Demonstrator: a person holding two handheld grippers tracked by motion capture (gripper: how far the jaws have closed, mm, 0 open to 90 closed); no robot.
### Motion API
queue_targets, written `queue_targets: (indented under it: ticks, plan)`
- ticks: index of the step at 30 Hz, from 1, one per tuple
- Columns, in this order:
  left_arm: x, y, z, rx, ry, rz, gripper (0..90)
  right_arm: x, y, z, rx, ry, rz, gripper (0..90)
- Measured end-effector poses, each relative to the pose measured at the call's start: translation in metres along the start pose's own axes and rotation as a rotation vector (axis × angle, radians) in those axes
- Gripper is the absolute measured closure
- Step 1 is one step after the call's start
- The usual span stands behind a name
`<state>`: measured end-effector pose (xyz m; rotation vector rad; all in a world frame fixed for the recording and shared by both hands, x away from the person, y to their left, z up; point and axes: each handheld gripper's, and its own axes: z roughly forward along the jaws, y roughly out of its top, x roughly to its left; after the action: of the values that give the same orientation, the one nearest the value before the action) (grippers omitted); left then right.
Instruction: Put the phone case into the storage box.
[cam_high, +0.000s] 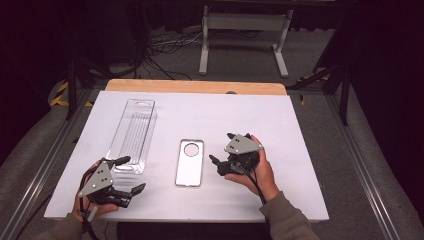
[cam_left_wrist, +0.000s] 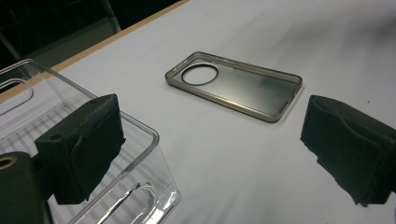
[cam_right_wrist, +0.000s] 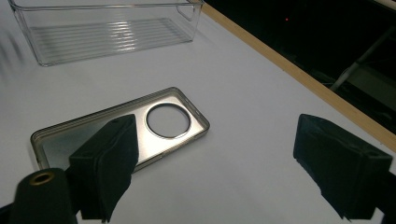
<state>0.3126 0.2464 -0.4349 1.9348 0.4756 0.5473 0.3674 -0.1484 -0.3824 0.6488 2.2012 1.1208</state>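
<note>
The right gripper (cam_high: 218, 161) stands wide open with nothing between its jaws; the left gripper (cam_high: 131, 174) is likewise open and holds nothing. Just to the left of the right gripper, the phone case (cam_high: 189, 162) lies flat on the table (cam_high: 280, 125), untouched by either. Beyond the left gripper's far jaw sits the clear bin (cam_high: 133, 135), with nothing in it. By my reading, nothing is done yet: grasping the case and moving it to the bin both remain. Bare table lies between case and bin; the table's near edge runs close behind both hands.
</note>
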Motion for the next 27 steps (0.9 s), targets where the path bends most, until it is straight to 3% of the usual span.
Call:
queue_targets:
  ticks: [10,21,27]
  plan:
    - [0.001,0.000,0.001,0.000,0.000,-0.001,6.6,-0.022,0.008,0.013,0.005,0.024,0.055,18.7]
    - [0.000,0.000,0.000,-0.006,-0.014,0.008,6.6,-0.031,0.029,0.056,0.111,0.046,0.051,22.7]
    - [0.000,0.000,-0.001,-0.008,-0.017,0.000,6.6,-0.032,0.033,0.086,0.198,0.049,0.060,23.4]
